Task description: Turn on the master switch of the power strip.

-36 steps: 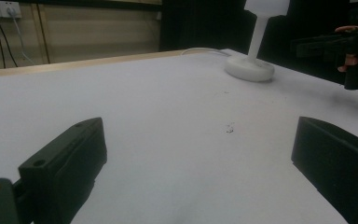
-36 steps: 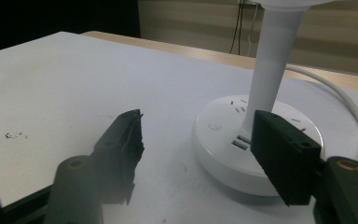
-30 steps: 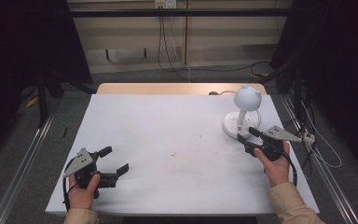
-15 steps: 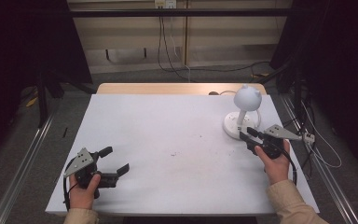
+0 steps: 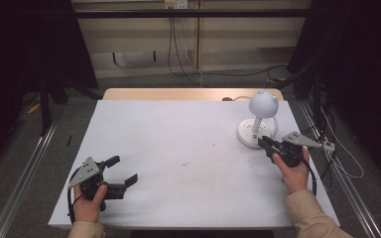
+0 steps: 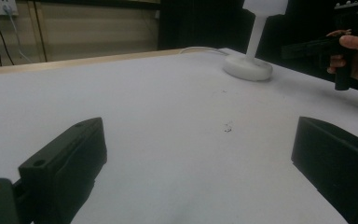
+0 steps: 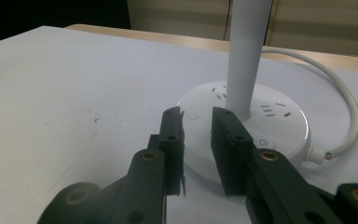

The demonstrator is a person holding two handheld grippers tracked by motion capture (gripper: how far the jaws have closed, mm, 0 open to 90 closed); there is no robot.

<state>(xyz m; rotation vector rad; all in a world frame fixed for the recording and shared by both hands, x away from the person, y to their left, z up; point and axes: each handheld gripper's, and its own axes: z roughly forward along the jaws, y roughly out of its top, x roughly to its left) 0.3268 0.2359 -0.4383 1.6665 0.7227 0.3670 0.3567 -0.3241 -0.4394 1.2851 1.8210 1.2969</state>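
While the lamp (image 5: 258, 119) stands at the table's (image 5: 178, 148) far right, its round base (image 7: 242, 128) carrying sockets and a power button (image 7: 263, 142), your right claw (image 5: 264, 142) sits just over the base's near edge. Its jaws are narrow, a slim gap between them, holding nothing, likely lined up to press a button or grip the stem (image 7: 244, 56). A white cord (image 7: 340, 98) curls off behind. Your left claw (image 5: 121, 171) rests wide open near the front left, well apart and idle. Since a second ago, the right claw has edged closer to the base; the left has stayed put.
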